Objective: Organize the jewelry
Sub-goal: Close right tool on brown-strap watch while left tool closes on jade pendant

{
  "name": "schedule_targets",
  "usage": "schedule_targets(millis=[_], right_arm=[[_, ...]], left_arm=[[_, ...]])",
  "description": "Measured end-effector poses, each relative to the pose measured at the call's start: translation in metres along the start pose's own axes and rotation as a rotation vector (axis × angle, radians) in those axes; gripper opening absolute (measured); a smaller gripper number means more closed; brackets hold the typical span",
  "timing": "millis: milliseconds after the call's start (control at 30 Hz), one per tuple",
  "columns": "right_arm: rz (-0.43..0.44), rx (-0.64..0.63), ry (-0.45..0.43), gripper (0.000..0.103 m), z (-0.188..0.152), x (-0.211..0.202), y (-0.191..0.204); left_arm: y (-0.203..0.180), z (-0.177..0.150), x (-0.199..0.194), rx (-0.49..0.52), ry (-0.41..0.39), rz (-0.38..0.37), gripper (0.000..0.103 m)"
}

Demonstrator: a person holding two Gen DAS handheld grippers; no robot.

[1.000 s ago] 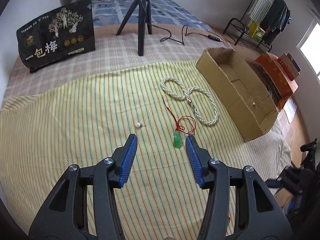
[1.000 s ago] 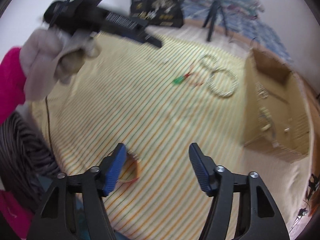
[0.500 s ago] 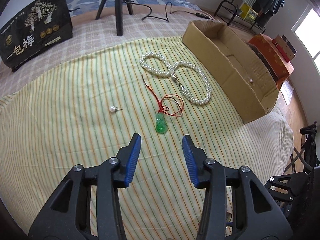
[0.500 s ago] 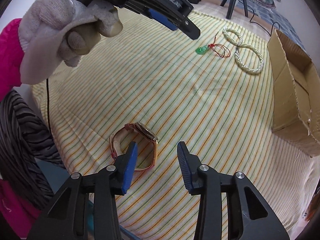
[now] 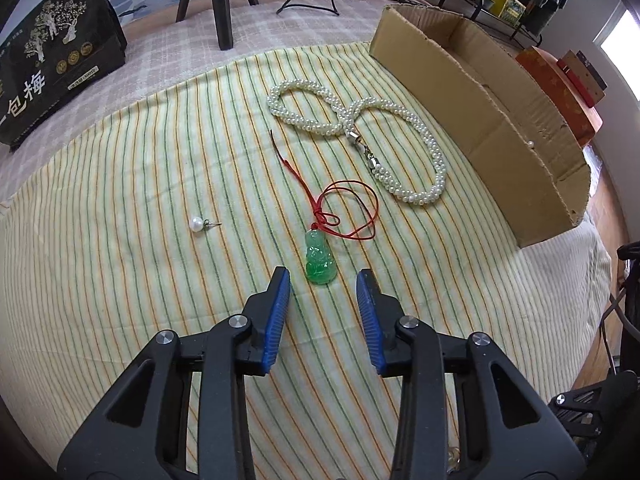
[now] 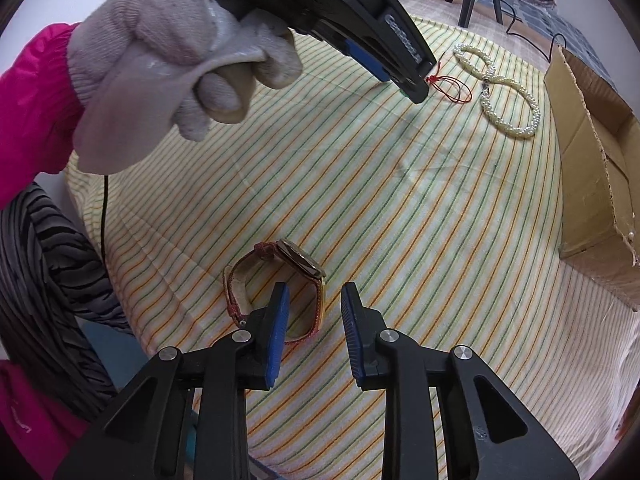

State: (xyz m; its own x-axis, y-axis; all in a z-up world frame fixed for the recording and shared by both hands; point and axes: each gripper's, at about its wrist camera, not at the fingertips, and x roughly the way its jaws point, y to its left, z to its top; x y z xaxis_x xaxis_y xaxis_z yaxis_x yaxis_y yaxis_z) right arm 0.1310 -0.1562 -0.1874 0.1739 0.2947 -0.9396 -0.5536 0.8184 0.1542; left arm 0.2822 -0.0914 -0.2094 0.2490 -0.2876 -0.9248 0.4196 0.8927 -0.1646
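Observation:
A green jade pendant (image 5: 320,260) on a red cord (image 5: 352,216) lies on the striped cloth (image 5: 120,300). Its lower end sits between the tips of my left gripper (image 5: 322,276), whose jaws are closing without touching it. A pearl necklace (image 5: 360,128) and a pearl earring (image 5: 196,224) lie nearby. In the right wrist view, a watch with a red strap (image 6: 276,276) stands on edge. My right gripper (image 6: 315,288) is closing with one side of the strap between its fingers, and the pads are not pressing. A gloved hand (image 6: 180,80) holds the left gripper (image 6: 406,84), which hides the pendant there.
An open cardboard box (image 5: 500,148) with a few small pieces inside lies right of the necklace. A black printed bag (image 5: 56,76), tripod legs (image 5: 220,4) and a cable stand at the back. Orange boxes (image 5: 560,88) sit beyond the carton. The cloth's near edge drops off by the watch.
Both grippers have come down and their jaws have narrowed. The left one has closed in on the jade pendant. The right one has moved over the watch, and the strap now sits between its fingers.

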Motion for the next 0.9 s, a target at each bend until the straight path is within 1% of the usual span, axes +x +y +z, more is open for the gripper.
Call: schedule_targets(millis=[167,200,333,400,467,600,667,733,900], right_arm=[[-0.001,0.0,0.007,0.021,0.004,0.004,-0.001],[-0.001,-0.001,0.007,0.021,0.005,0.005,-0.001],[-0.002,-0.005,0.009,0.02,0.004,0.006,0.0],[-0.005,-0.01,0.014,0.02,0.005,0.009,0.002],[-0.008,-0.015,0.021,0.016,0.005,0.013,0.006],[-0.019,-0.025,0.032,0.012,0.005,0.019,0.01],[-0.027,-0.023,0.032,0.008,0.005,0.021,0.012],[-0.021,-0.014,0.029,0.006,0.005,0.021,0.01],[-0.016,-0.004,0.009,0.005,0.005,0.016,0.001]], left_arm=[[0.001,0.005,0.008,-0.015,0.002,0.006,0.034],[0.001,0.006,0.009,-0.017,0.001,0.008,0.031],[-0.001,0.008,0.014,-0.006,0.001,0.026,0.027],[-0.003,0.01,0.017,0.005,-0.001,0.041,0.02],[-0.003,0.011,0.019,0.01,-0.006,0.049,0.015],[-0.003,0.01,0.018,0.013,-0.013,0.051,0.015],[-0.003,0.01,0.018,0.01,-0.015,0.052,0.015],[-0.002,0.009,0.015,0.002,-0.018,0.049,0.015],[0.002,0.006,0.003,-0.01,-0.036,0.045,0.015]])
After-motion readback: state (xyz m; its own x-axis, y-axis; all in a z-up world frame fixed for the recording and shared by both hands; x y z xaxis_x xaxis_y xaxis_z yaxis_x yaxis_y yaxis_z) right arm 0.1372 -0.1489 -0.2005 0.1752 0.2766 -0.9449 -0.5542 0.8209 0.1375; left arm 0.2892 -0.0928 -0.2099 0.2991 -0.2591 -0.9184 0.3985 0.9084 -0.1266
